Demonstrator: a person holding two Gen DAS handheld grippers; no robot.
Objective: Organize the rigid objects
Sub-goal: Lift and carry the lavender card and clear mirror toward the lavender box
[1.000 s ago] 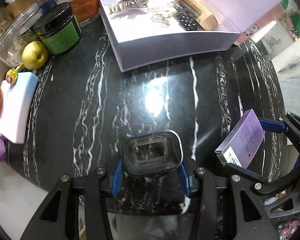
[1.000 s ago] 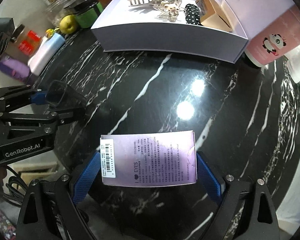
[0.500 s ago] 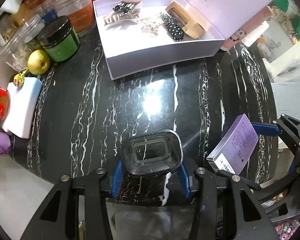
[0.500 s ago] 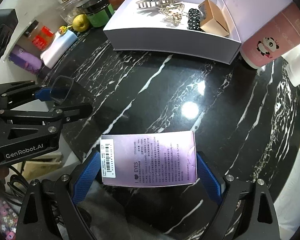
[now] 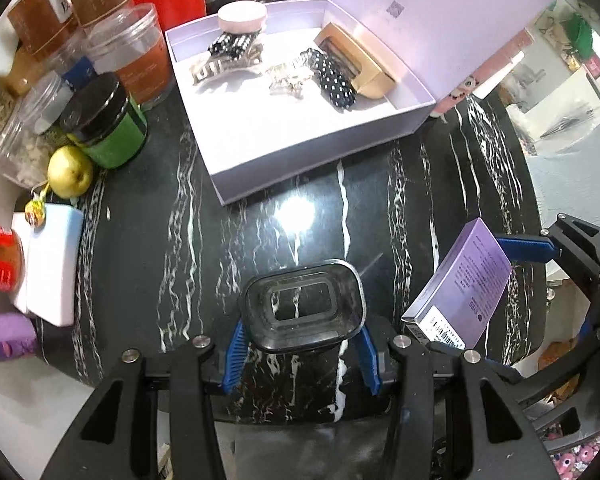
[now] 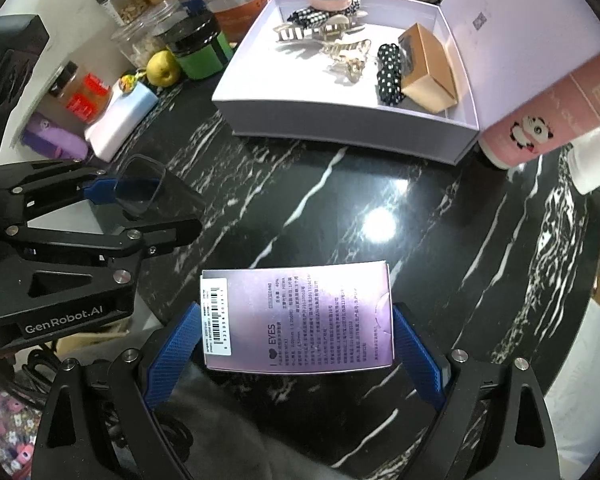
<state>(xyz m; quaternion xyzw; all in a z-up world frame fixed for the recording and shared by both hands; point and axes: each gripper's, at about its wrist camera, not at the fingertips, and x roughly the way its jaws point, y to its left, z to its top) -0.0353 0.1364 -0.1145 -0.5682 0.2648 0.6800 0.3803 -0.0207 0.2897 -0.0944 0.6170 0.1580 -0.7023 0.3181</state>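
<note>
Our left gripper's [image 5: 300, 354] jaws stayed clamped on the dark translucent rectangular cup [image 5: 303, 306], the right gripper's [image 6: 298, 344] on the lilac printed carton [image 6: 300, 316]; both had lifted off the worktop [image 5: 260, 240], ready for the open lilac box [image 5: 312, 148] at upper centre.

Both wrist cameras look steeply down along their claws onto the black marble desk [image 5: 148, 240], from close above. Each view takes in the open lilac box [image 5: 300, 148] [image 6: 340, 120] at the far side, and each shows the other claw at its edge.
</note>
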